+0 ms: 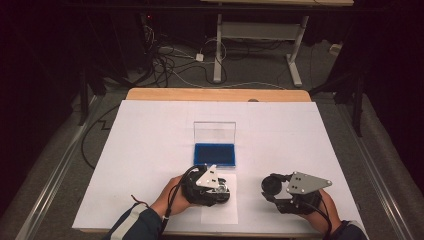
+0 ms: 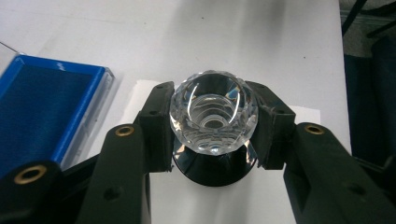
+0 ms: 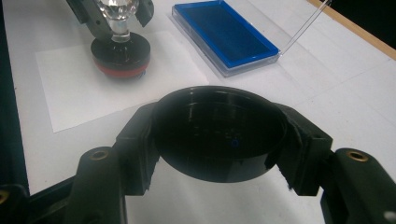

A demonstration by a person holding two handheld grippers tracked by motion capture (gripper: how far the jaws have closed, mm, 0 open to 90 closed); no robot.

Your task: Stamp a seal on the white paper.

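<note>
**Both grippers loaded beside the blue case**

White-covered table point(image 1: 150, 150) carried an open blue-lined clear plastic case point(image 1: 215, 154) at centre, lid upright. Just nearer than the case lay a white paper sheet point(image 3: 70, 88). Over it, left gripper point(image 2: 212, 126) was clenched on a faceted clear crystal knob point(image 2: 214, 112) standing on a black round base point(image 3: 121, 55). Right of the case, right gripper point(image 3: 219, 140) gripped a shallow black round lid point(image 3: 219, 135).

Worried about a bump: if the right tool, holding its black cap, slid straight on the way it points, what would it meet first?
Probably the stamp held by the left tool on the paper; the blue case lies off to one side. Depth is uncertain.
</note>
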